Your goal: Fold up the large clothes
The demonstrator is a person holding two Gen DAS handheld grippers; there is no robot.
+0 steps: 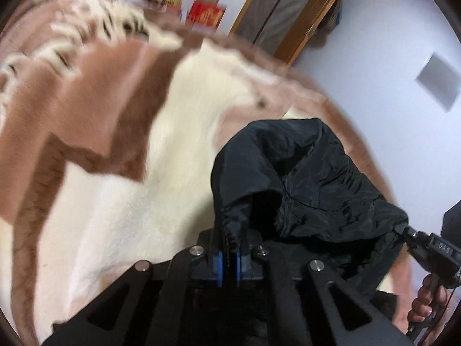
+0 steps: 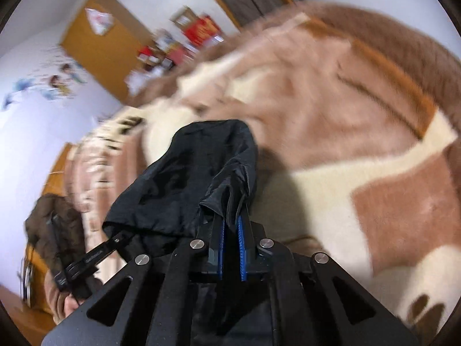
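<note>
A black shiny garment (image 1: 305,178) hangs bunched above a fluffy pink, brown and cream blanket (image 1: 109,132). My left gripper (image 1: 229,248) is shut on the garment's gathered edge. My right gripper (image 2: 232,225) is shut on another edge of the same black garment (image 2: 190,178). The garment stretches between the two grippers, lifted off the blanket. The right gripper also shows at the lower right of the left wrist view (image 1: 403,229), pinching the cloth. The left gripper shows at the lower left of the right wrist view (image 2: 115,240).
The blanket (image 2: 345,115) covers a bed. A wooden cabinet (image 2: 103,43) and red boxes (image 1: 206,14) stand at the far wall. A wooden door frame (image 1: 288,14) is at the back. A brown garment (image 2: 52,225) lies at the bed's left side.
</note>
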